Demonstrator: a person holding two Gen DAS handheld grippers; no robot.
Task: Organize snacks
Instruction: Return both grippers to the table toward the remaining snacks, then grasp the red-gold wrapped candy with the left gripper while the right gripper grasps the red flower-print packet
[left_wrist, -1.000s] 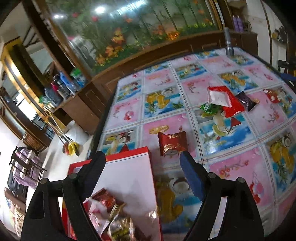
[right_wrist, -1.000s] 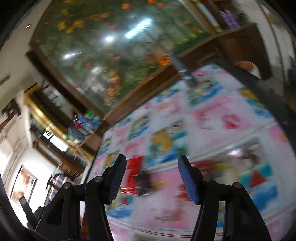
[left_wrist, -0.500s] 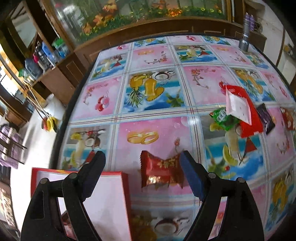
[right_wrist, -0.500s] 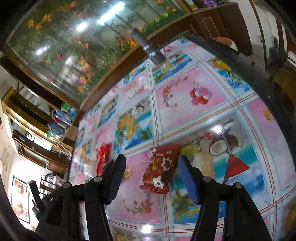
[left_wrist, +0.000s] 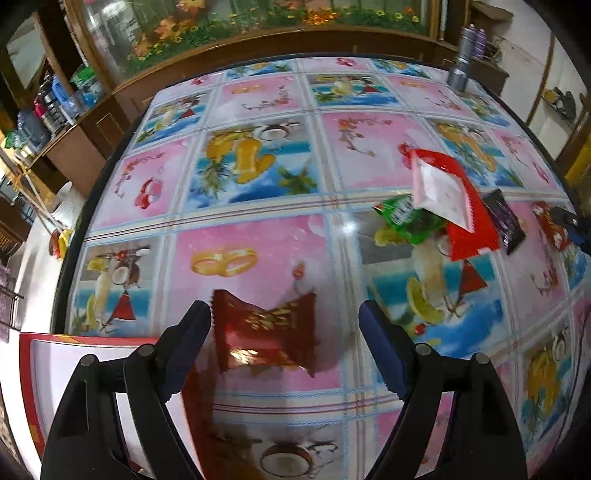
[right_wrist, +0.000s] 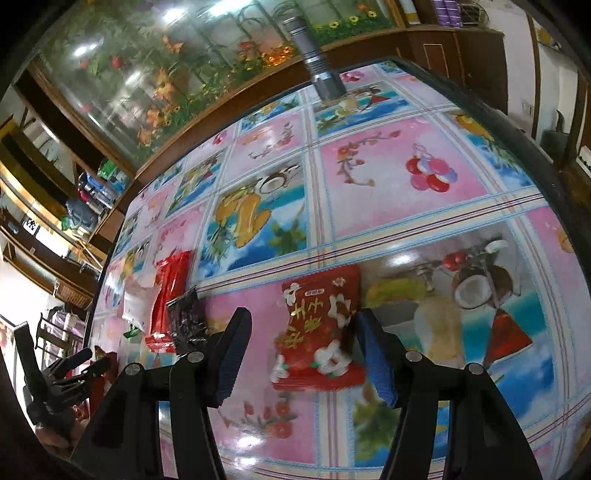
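Note:
My left gripper (left_wrist: 286, 332) is open, its jaws on either side of a dark red candy packet (left_wrist: 264, 334) that lies on the table. The red-rimmed white box (left_wrist: 74, 369) sits just left of it. My right gripper (right_wrist: 301, 343) is open around a red snack packet with white flowers (right_wrist: 319, 328), which lies flat on the table. This packet also shows at the right edge of the left wrist view (left_wrist: 550, 225), with the right gripper's tip (left_wrist: 574, 225) beside it. The left gripper also shows low at the left of the right wrist view (right_wrist: 70, 365).
A pile of snacks lies mid-table: a red and white packet (left_wrist: 447, 195), a green one (left_wrist: 406, 218) and a dark purple one (left_wrist: 504, 219). A grey flashlight (left_wrist: 460, 70) stands at the far edge. The floral tablecloth (left_wrist: 258, 166) covers the table.
Both grippers have moved forward and down toward their packets. The dark red candy now lies between my left jaws, and the flowered packet lies closer between my right jaws.

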